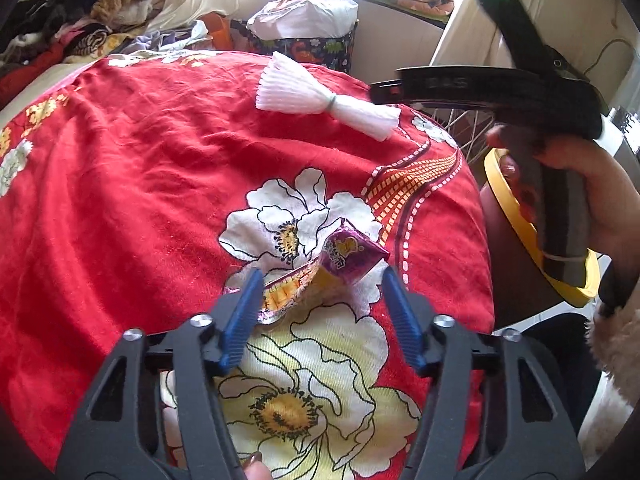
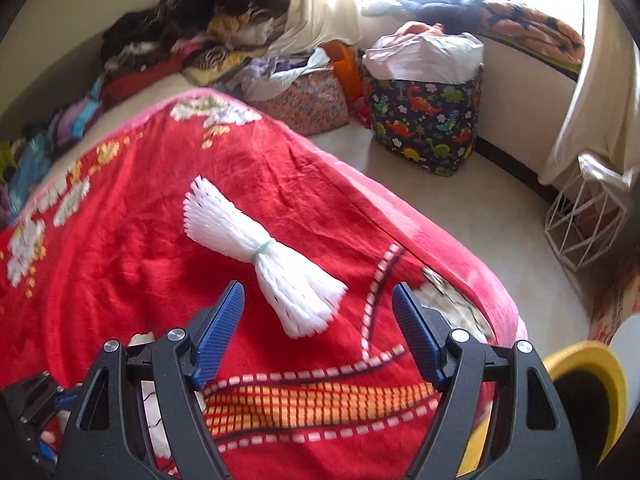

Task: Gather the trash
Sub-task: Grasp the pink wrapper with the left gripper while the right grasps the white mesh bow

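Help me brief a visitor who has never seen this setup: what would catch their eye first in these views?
The bright red floral blanket fills both views. On it lies a white foam net bundle tied at its middle, just ahead of the open right gripper. Nearer, a crumpled purple snack wrapper sits on a white printed flower between the blue pads of the left gripper, which do not yet press it.

Each scene is viewed from just behind a pair of tongs, angled steeply down at the bed (image 1: 120, 200). The left tongs (image 1: 320, 304) are held close over the red blanket; beyond them the white bundle (image 1: 320, 98) is seen, which also lies just ahead of the right tongs (image 2: 318, 328).
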Motion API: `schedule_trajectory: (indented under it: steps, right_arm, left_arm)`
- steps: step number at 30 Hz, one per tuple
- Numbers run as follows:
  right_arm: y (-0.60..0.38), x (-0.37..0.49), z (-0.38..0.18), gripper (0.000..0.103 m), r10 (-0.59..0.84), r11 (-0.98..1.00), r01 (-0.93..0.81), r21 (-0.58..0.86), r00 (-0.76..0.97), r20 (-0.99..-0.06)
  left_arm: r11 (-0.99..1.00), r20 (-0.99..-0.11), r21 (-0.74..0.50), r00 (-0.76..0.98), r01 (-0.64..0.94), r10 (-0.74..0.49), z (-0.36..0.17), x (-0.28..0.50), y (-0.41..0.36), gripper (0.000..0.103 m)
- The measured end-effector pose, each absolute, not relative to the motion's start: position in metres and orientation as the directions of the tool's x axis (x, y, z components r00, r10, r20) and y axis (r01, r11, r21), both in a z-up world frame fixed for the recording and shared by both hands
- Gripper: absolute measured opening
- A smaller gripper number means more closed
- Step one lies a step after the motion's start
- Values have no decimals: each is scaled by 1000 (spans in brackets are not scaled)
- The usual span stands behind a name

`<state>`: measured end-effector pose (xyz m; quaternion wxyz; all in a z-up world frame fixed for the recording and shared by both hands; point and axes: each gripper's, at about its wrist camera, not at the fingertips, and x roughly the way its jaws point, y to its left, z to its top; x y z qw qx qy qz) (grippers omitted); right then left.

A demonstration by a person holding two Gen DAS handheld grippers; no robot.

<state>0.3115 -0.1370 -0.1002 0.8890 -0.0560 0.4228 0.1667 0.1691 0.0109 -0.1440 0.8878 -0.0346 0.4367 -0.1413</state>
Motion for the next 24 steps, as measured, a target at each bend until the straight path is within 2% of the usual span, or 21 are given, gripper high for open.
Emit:
schedule_trajectory:
  steps: [3,4,5,8,11,19,24]
  right_arm:
    - [-118,319,-113,71,205,925,-378,-35,576,-792]
    - [-114,322,-120,60,195,920,-388,-49,563,-803]
    - [-111,324,-126,42,184,916,-397,-61,549,-815]
    - [-105,322,-143,21,148,900,-423,-107,528,-837]
    - [-111,309,-143,17,185,908,-414,-63,533,-826]
    - [-148,255,-108,17,372,914,-362,181,575,-729]
    - [-178,218,-88,17,402,915,-308,262,628,-666]
  left_arm:
    - [961,-772,-176,576,213,-269,-147,171,10,41]
    - [962,-773,-174,576,211,-266,-147,171,9,39]
    - [962,-776,-170,573,212,-263,-148,171,9,36]
    - [965,-783,-161,569,208,-253,-150,172,10,28]
    - [964,-784,-173,564,203,-259,-151,172,12,22]
    - [962,-785,-180,559,206,-266,-148,170,13,11]
    - [959,-778,-199,563,201,-279,-141,167,12,7]
